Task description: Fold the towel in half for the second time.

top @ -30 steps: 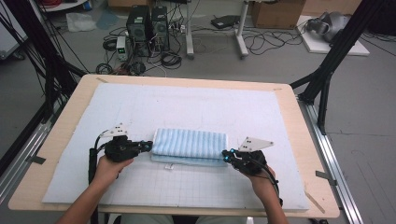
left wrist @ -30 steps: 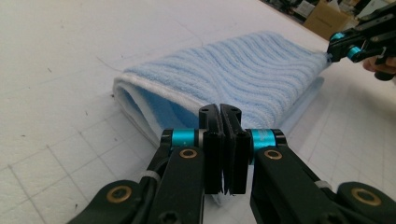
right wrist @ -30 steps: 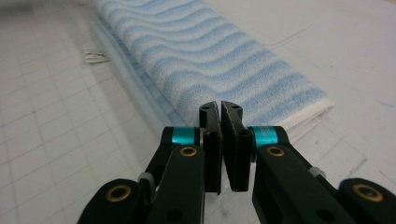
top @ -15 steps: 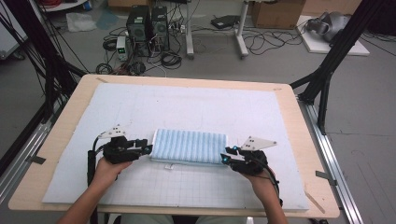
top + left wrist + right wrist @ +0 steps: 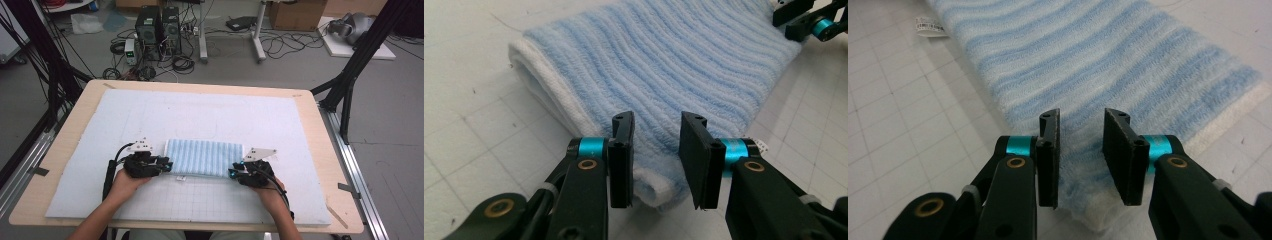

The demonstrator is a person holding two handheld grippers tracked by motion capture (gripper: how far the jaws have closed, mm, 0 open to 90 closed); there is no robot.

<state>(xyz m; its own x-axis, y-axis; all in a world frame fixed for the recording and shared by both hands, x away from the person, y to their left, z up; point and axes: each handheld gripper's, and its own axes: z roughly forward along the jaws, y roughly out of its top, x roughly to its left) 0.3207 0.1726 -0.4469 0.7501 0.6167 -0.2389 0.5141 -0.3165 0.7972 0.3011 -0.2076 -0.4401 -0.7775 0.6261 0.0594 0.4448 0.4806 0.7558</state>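
Observation:
A folded towel [image 5: 204, 157] with blue and white stripes lies flat on the white mat, near the front middle of the table. My left gripper [image 5: 167, 165] is at its near left corner. In the left gripper view the left gripper [image 5: 656, 125] is open and the towel [image 5: 674, 65] corner lies between the jaws, untouched by either pad. My right gripper [image 5: 234, 172] is at the near right corner. In the right gripper view the right gripper [image 5: 1081, 120] is open over the towel [image 5: 1108, 60] end. A small white label [image 5: 928, 26] sticks out from the towel's near edge.
The white gridded mat [image 5: 150, 115] covers most of the wooden table [image 5: 65, 145]. Black frame posts [image 5: 350, 75] stand at the back right and along the left side. Computers [image 5: 157, 25] and cables sit on the floor beyond the table. The far gripper [image 5: 809, 20] shows at the towel's other end.
Both grippers have shifted slightly inward to the towel's near corners. The towel lies a little flatter and has stayed in place.

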